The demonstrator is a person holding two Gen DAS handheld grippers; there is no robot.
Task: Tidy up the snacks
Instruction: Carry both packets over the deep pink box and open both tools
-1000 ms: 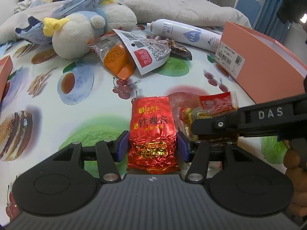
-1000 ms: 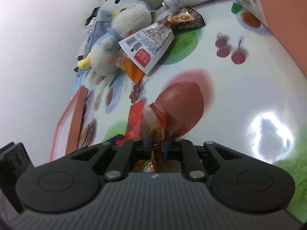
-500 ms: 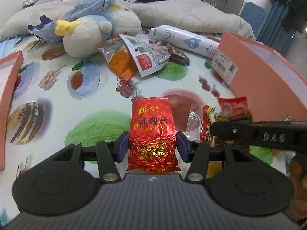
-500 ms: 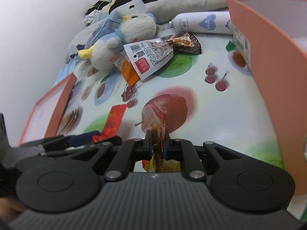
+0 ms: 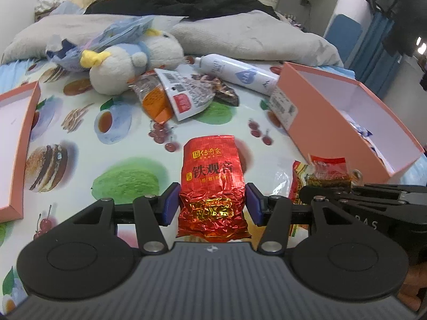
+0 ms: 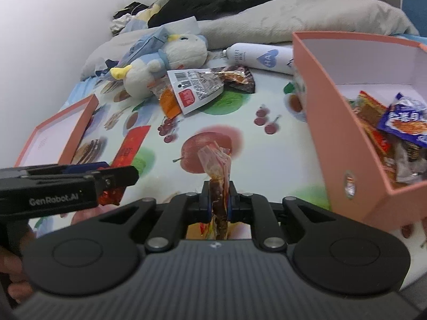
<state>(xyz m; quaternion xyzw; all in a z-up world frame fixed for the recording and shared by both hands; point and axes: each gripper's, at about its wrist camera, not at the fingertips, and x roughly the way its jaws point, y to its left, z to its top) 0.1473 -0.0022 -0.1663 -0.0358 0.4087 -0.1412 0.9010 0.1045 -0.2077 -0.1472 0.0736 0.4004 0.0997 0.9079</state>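
Note:
My left gripper is shut on a red foil tea packet, held up above the printed cloth. My right gripper is shut on a thin clear snack packet with red and brown contents; the same packet shows in the left wrist view, sticking out of the right gripper. The pink box stands to the right with several snack packets inside. More snack packets lie in a heap further back, beside a plush duck.
A pink box lid lies at the left. A white spray bottle lies behind the box. Grey bedding and dark clothes fill the back. The left gripper's body and a hand cross the lower left of the right wrist view.
Both grippers have risen with their packets, so more of the bed and the box's inside shows. The right gripper rolled upright and now faces the pink box.

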